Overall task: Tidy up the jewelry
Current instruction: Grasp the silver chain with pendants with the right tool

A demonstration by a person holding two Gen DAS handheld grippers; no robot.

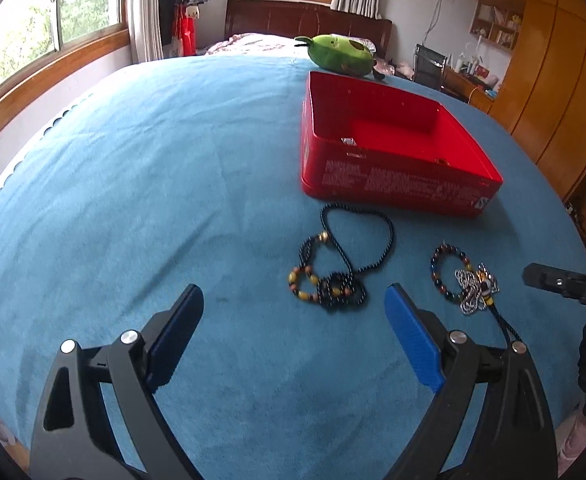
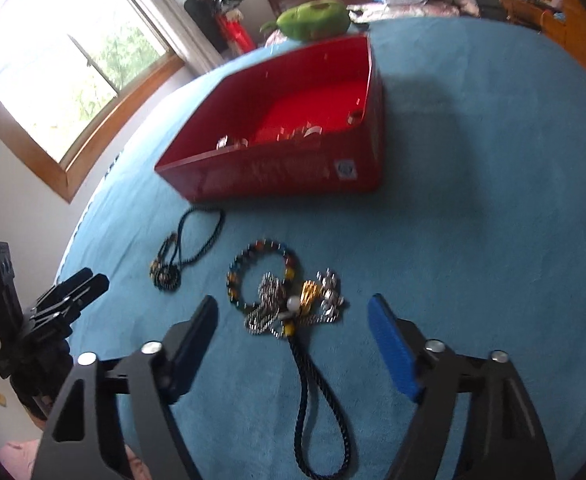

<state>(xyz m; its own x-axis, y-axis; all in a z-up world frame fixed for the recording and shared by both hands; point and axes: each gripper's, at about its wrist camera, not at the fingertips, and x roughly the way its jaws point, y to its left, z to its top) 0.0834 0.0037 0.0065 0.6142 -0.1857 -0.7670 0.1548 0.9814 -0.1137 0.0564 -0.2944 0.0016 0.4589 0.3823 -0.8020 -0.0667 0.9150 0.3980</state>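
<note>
My right gripper (image 2: 293, 312) hangs with jaws spread and empty just short of the silver chain and charm cluster (image 2: 293, 304), centre frame, its dark cord (image 2: 325, 412) trailing back between them; my left gripper (image 1: 295, 300) gapes empty, farther off.

Left gripper (image 1: 295, 300), fingers (image 1: 413, 340) spread, above blue cloth (image 1: 153, 200) near black bead necklace (image 1: 357, 248) and red box (image 1: 393, 184).

Each gripper had matte black angular arms with triangular cut-outs and round silver screw heads at the pivots. The left gripper (image 1: 295, 296) and the right gripper (image 2: 293, 306) both carried ribbed blue pads (image 1: 411, 334) on their fingers.
</note>
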